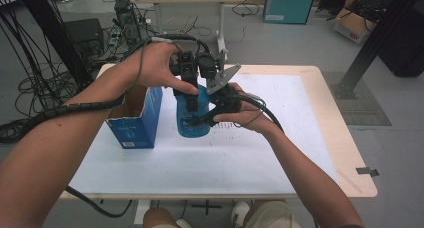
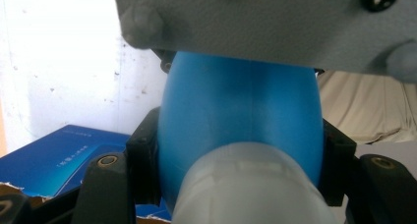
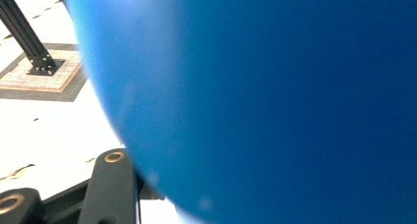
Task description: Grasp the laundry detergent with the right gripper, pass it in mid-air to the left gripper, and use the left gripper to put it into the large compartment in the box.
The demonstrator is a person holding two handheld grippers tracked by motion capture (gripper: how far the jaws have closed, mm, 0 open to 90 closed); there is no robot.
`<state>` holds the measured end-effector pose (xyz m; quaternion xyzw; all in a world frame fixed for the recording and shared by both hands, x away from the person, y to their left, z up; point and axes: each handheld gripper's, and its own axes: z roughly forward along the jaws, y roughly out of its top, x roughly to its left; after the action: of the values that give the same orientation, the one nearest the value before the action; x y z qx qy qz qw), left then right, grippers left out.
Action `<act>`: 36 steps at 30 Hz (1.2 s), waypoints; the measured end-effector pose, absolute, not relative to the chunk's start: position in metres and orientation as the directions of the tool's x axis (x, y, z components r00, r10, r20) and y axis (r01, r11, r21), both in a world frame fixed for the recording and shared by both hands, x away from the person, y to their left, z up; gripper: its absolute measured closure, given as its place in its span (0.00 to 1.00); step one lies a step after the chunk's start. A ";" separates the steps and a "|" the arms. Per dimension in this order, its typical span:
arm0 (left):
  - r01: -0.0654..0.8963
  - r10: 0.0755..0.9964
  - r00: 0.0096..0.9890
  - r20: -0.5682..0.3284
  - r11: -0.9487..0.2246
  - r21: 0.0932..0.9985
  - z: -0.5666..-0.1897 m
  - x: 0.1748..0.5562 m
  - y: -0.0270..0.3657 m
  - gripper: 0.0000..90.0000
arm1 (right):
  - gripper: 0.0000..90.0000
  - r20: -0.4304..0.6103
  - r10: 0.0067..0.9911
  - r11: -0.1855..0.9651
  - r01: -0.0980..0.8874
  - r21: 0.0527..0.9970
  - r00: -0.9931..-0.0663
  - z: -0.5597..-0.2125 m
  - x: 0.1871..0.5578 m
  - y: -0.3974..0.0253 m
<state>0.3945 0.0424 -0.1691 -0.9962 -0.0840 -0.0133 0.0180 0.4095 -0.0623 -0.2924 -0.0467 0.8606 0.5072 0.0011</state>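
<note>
A blue plastic bottle (image 1: 192,119) stands upright on the white table sheet (image 1: 270,138), with both grippers on it. My left gripper (image 1: 189,85) comes down from above. In the left gripper view its black jaws press the bottle's (image 2: 241,116) shoulders on both sides, just past a whitish translucent cap (image 2: 251,189), so it is shut on the bottle. My right gripper (image 1: 204,118) reaches in from the right and holds the bottle's body. In the right gripper view the blue wall (image 3: 275,96) is very close, with one black jaw against its left side.
An open blue carton (image 1: 135,119) stands just left of the bottle, also seen as a blue carton (image 2: 59,160) behind the left jaw. The right gripper's grey plate (image 2: 255,22) hangs over the bottle. A black frame post (image 3: 24,32) rises beyond the table's right edge.
</note>
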 end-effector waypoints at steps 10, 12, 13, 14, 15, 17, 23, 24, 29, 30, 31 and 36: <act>0.173 0.172 0.984 0.041 -0.984 -0.034 -0.168 0.393 0.042 0.42 | 0.45 -0.055 -0.082 0.474 -0.088 0.876 -0.995 -0.293 0.410 -0.063; 0.179 0.178 0.983 0.037 -0.983 -0.032 -0.167 0.393 0.042 0.42 | 0.40 -0.036 -0.079 0.471 -0.069 0.879 -0.996 -0.293 0.410 -0.063; 0.189 0.188 0.982 0.036 -0.982 -0.014 -0.168 0.391 0.042 0.42 | 0.37 -0.043 -0.080 0.467 -0.076 0.881 -0.996 -0.294 0.411 -0.064; 0.218 0.218 0.975 0.034 -0.976 0.002 -0.168 0.390 0.042 0.42 | 0.34 -0.032 -0.074 0.467 -0.063 0.882 -0.997 -0.294 0.410 -0.064; 0.236 0.236 0.971 0.035 -0.972 0.016 -0.169 0.389 0.042 0.42 | 0.31 -0.022 -0.066 0.463 -0.050 0.885 -0.998 -0.294 0.411 -0.065; 0.248 0.248 0.968 0.026 -0.969 0.019 -0.169 0.388 0.042 0.42 | 0.28 -0.031 -0.051 0.463 -0.051 0.885 -0.998 -0.294 0.410 -0.067; 0.337 0.340 0.940 0.026 -0.937 0.089 -0.170 0.385 0.044 0.42 | 0.18 -0.014 -0.014 0.493 -0.019 0.870 -1.000 -0.296 0.409 -0.080; 0.285 0.287 0.957 0.051 -0.958 0.031 -0.166 0.391 0.046 0.42 | 0.15 -0.005 0.011 0.501 0.001 0.866 -1.000 -0.296 0.410 -0.084; 0.350 0.351 0.935 0.053 -0.936 0.029 -0.158 0.398 0.054 0.42 | 0.06 0.041 0.141 0.515 0.109 0.850 -0.989 -0.293 0.410 -0.107; 0.350 0.351 0.935 0.053 -0.936 0.029 -0.158 0.398 0.054 0.42 | 0.05 0.030 0.164 0.531 0.114 0.839 -0.986 -0.292 0.409 -0.110; 0.367 0.368 0.928 0.054 -0.930 0.037 -0.156 0.399 0.056 0.42 | 0.05 0.030 0.164 0.531 0.114 0.839 -0.986 -0.292 0.409 -0.110; 0.473 0.474 0.879 0.044 -0.880 0.042 -0.141 0.409 0.065 0.42 | 0.03 0.008 0.223 0.579 0.139 0.803 -0.975 -0.283 0.405 -0.132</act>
<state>0.4094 0.0649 -0.1410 -0.9692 -0.2442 -0.0267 -0.0148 0.4048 -0.1316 -0.2835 0.1021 0.8873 0.4472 0.0472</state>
